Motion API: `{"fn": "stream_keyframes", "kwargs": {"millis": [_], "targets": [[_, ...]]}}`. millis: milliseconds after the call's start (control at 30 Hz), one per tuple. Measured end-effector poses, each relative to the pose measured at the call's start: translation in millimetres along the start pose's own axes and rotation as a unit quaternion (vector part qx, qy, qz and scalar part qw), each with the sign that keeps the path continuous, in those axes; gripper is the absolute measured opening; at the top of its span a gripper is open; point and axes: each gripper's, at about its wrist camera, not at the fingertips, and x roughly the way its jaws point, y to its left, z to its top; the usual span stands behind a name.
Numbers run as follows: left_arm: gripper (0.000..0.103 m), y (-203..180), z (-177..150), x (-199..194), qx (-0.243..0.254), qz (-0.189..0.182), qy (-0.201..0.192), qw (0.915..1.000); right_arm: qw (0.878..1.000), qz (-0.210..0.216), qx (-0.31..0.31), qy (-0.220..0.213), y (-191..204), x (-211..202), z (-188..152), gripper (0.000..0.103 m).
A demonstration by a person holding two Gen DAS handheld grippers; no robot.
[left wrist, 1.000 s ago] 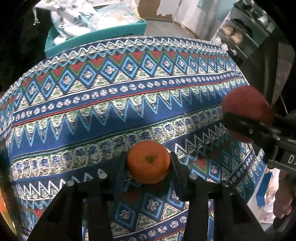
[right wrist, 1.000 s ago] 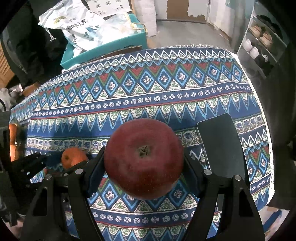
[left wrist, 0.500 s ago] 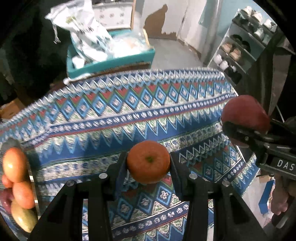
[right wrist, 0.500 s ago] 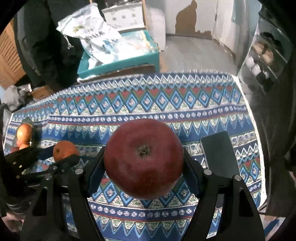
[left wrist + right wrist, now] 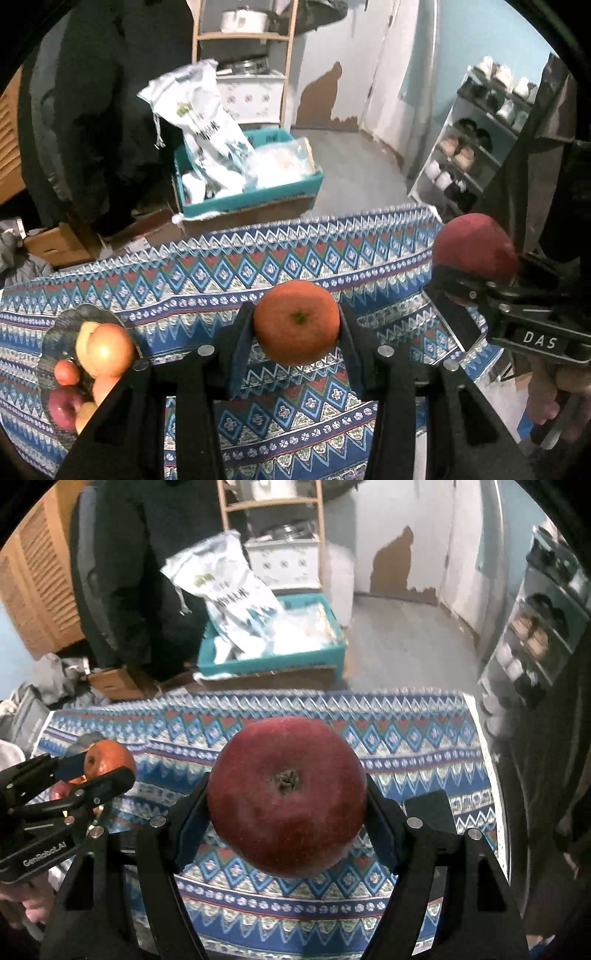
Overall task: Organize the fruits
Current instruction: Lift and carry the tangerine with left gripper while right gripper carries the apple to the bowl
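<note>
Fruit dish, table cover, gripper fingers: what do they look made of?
Fruit dish: probably metal or glazed, grey and glossy with a scalloped rim; the blur leaves it open.
Table cover: woven or printed fabric, matte, with zigzag and diamond bands and a fringed far edge.
Left gripper fingers: black hard plastic, apparently, with dark blue pads that look rubbery, pressed against the orange.

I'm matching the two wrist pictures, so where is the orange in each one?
Left wrist: the orange sits centre frame, clamped in the left gripper.
Right wrist: the same orange is far left, at mid-height, in that gripper seen side-on.
Shared landmark: the teal box beyond the patterned tablecloth.
</note>
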Motion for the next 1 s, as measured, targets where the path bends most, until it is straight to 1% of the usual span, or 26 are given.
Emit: {"fn": "stream_keyframes", "kwargs": {"millis": [300, 433, 767, 1000], "targets": [[0.045, 20.4, 5.2, -51.1, -0.010, 0.003, -0.037, 0.9993, 0.998, 0.031, -0.029, -0.037, 36.7, -35.1, 17.3, 0.075], [0.045, 32.4, 4.8, -67.4, -0.018, 0.001, -0.044, 0.9989, 0.997, 0.043, -0.041, -0.051, 52.3, -49.1, 21.1, 0.075], [0.045, 66.3, 0.5, -102.8, -0.036, 0.021, -0.070, 0.9967, 0.993, 0.070, -0.072, -0.060, 89.8, -62.3, 25.1, 0.075], [0.045, 93.0, -8.0, -115.2, -0.052, 0.041, -0.074, 0.9951, 0.990, 0.092, -0.091, -0.060, 121.7, -64.4, 27.2, 0.075]]}}
